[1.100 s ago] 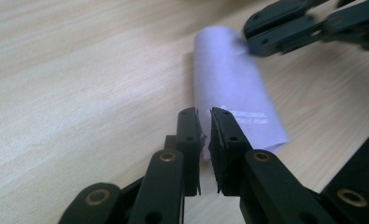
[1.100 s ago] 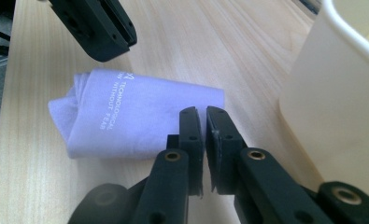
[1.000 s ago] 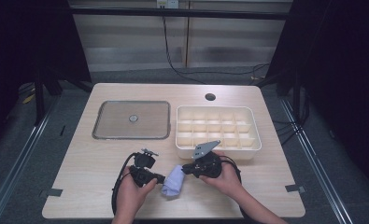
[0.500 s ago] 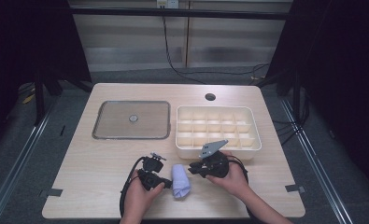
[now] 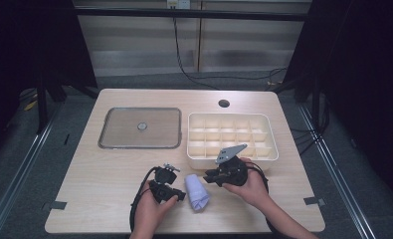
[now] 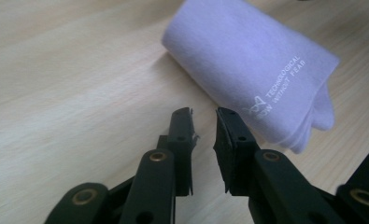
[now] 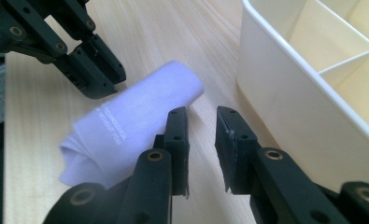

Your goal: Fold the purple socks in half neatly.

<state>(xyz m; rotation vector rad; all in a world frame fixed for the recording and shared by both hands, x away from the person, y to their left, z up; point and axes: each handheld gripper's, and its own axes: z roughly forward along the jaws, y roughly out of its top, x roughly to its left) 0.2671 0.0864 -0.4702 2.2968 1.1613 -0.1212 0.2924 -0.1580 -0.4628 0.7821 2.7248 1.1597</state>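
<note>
Folded cloth (image 5: 196,191) lies just beside the compartment tray (image 5: 232,160).

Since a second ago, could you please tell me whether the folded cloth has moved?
Yes. The folded cloth now lies farther right and nearer the table's front edge, beneath the compartment box.

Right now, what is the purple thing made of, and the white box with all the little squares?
The purple cloth looks like soft, matte fabric, maybe microfibre: it is folded in floppy layers with a fine weave and white printed letters. The white box looks like smooth, hard plastic, with thin moulded dividers and a slight sheen.
</note>
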